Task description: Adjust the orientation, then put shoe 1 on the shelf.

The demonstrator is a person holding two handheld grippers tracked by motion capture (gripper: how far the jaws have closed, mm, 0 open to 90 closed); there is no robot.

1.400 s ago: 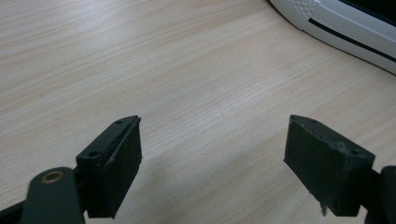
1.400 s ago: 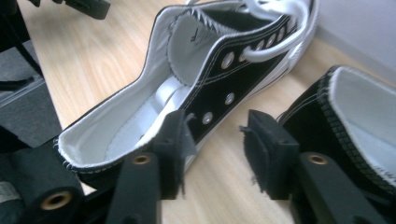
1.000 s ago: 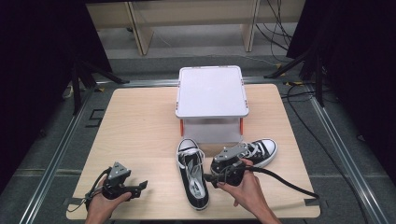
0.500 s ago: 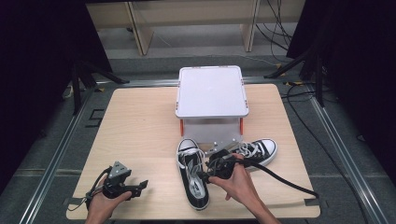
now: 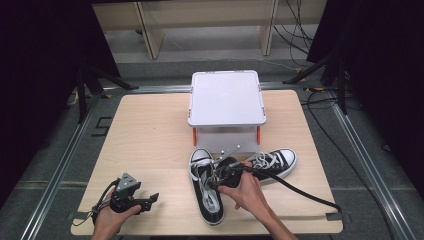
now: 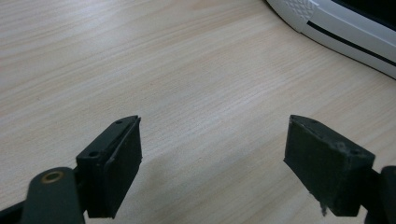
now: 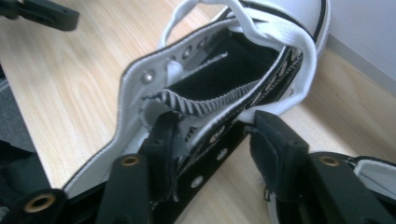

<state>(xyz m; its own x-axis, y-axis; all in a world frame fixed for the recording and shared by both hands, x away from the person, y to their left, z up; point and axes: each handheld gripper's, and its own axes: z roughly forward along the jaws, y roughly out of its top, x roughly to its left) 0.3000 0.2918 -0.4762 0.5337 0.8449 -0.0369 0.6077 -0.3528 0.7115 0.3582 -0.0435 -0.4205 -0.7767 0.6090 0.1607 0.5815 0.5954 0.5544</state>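
Right gripper view shows my right gripper [image 7: 210, 140] with one jaw inside the near shoe [image 5: 206, 187] and one outside, straddling its eyelet flap but not yet pinched. A second ago that hand sat further right, by the far shoe [image 5: 272, 161]; it has since crossed over, so I judge the grasp is imminent. My left gripper [image 6: 224, 154] stays wide apart, idle over the table [image 5: 150, 130]. The lidded box [image 5: 226, 97] waits behind.

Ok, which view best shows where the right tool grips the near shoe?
The right gripper view: the right tool straddles the near shoe's eyelet flap, one jaw inside. In the high view the hand covers that spot. The left gripper view catches a white sole edge, which shoe's is unclear.
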